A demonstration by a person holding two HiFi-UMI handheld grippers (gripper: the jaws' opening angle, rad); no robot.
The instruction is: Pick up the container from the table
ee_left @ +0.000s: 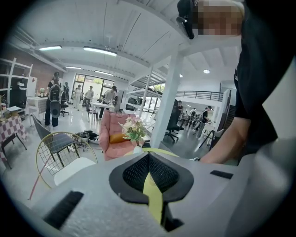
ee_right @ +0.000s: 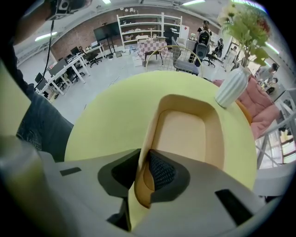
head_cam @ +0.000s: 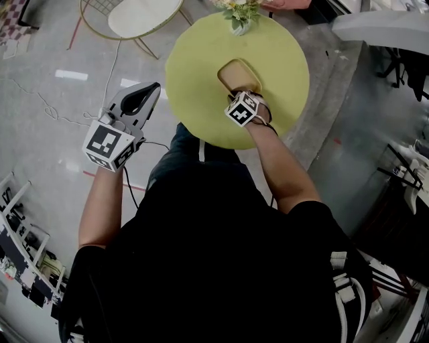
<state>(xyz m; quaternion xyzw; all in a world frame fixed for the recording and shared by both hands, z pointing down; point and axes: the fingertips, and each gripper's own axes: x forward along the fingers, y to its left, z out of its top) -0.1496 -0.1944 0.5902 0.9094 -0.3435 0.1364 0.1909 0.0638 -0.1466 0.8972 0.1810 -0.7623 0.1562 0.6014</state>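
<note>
A shallow tan container (head_cam: 236,72) with rounded corners lies on the round yellow-green table (head_cam: 201,67). My right gripper (head_cam: 241,92) points steeply down at its near rim. In the right gripper view the container (ee_right: 187,132) stretches away from me, and the right gripper (ee_right: 142,170) is shut on the near wall, which stands between the two dark pads (ee_right: 162,171). My left gripper (head_cam: 155,86) hangs over the floor left of the table, apart from the container. Its jaws meet at the tips with nothing held, and the same shows for the left gripper (ee_left: 148,155) in its own view.
A white vase of flowers (head_cam: 239,15) stands at the table's far edge, just beyond the container, and the vase (ee_right: 231,86) sits close to its far right corner. A white wire-frame chair (head_cam: 137,17) stands far left of the table. Cables lie on the floor (head_cam: 47,107).
</note>
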